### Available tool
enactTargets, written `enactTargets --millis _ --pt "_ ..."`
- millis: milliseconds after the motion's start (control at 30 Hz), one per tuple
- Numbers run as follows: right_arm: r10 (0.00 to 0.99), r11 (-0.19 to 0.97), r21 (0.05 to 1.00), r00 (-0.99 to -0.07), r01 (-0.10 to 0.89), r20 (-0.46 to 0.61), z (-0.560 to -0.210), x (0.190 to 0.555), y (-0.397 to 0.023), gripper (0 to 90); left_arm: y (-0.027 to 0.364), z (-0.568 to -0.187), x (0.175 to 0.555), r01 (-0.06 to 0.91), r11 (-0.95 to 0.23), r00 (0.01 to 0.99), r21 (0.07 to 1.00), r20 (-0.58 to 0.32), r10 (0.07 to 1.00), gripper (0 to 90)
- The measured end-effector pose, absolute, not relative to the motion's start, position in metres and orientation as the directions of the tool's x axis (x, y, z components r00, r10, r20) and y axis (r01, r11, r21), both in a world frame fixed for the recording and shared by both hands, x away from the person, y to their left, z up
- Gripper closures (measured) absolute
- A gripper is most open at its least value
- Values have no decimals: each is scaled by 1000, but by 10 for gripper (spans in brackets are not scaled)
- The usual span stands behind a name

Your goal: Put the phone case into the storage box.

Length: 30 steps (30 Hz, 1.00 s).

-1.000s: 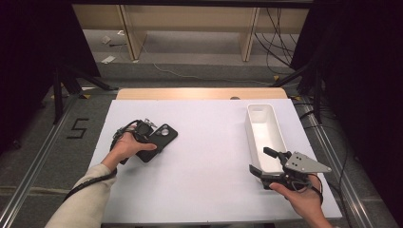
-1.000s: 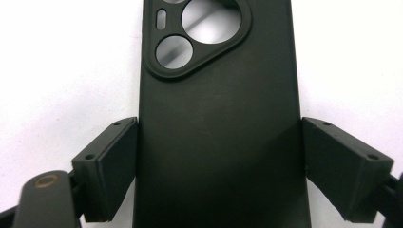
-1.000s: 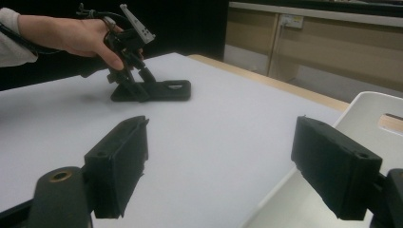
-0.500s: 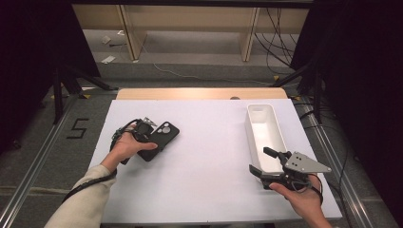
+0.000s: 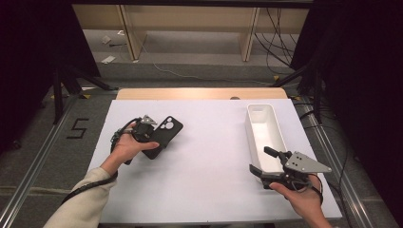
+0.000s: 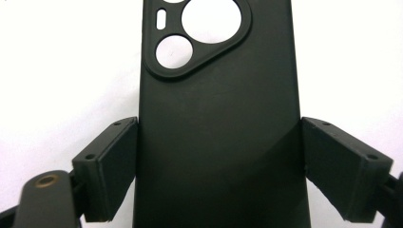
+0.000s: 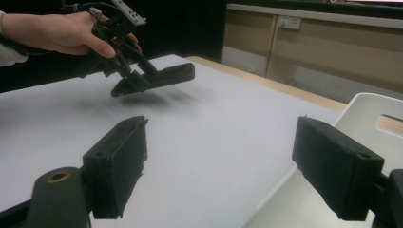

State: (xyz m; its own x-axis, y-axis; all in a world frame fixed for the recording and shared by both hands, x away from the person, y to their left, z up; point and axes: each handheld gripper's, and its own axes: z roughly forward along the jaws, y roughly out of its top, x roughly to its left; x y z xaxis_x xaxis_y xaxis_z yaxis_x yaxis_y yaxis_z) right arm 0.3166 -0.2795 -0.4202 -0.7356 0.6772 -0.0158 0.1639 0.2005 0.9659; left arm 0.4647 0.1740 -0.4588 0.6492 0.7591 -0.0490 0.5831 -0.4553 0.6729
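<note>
A black phone case (image 5: 166,130) with round camera cutouts is clamped by its long edges between the jaws of my left gripper (image 5: 154,140), at the left of the white table. In the left gripper view both pads press the sides of the case (image 6: 218,104). The right gripper view shows the case (image 7: 164,76) held clear of the table with its shadow below it. My right gripper (image 5: 262,160) stands open with nothing between its jaws, at the near end of a white tray (image 5: 252,128).
The long, narrow white tray lies at the right of the white table top (image 5: 214,156), and its rim (image 7: 375,109) is close to my right jaw. A wooden strip (image 5: 199,93) edges the table's far side. Black curtains hang to both sides.
The left gripper and the phone case have shifted slightly toward the far side of the table. The right gripper has stayed in place.
</note>
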Motion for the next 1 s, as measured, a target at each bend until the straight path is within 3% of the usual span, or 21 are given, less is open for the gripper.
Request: enactTargets --millis 1000 --pt "684 183 968 -730 169 -2 -420 320 -276 191 161 -442 430 507 -368 641 779 -55 766 152"
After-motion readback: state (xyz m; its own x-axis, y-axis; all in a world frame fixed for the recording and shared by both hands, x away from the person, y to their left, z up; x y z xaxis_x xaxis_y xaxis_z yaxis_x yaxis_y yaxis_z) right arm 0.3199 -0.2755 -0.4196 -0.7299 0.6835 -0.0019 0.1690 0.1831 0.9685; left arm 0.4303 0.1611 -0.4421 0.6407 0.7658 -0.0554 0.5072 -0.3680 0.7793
